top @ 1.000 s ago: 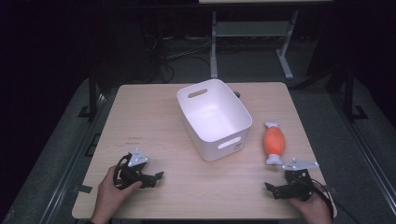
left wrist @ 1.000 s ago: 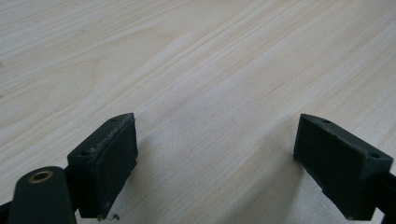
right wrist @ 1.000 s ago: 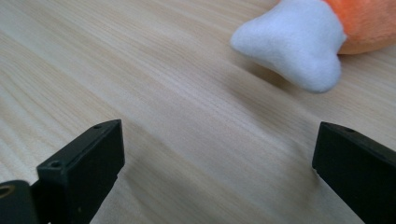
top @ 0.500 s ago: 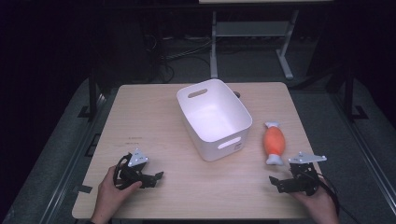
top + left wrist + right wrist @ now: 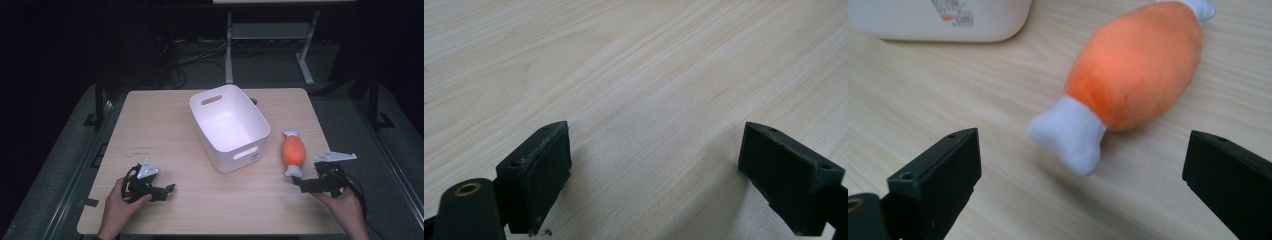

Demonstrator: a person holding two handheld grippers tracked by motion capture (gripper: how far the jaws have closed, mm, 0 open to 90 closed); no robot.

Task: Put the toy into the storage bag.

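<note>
Left gripper (image 5: 167,190) rests low over bare table (image 5: 165,125), jaws spread, empty. White tub (image 5: 229,126) stands centre; its printed label is too blurred to read. Orange plush toy (image 5: 293,151) lies right of tub, just ahead of right gripper (image 5: 299,184), jaws wide apart.

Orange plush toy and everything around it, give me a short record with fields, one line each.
toy: orange plush toy with white ends, lying on the table, right of the bin
bin: white bin, upright, near the table's middle, nothing visible inside
right gripper: right gripper, jaws open, pointed at the toy's near white end, not touching it
left gripper: left gripper, jaws open over bare wood, near the table's front left
</note>
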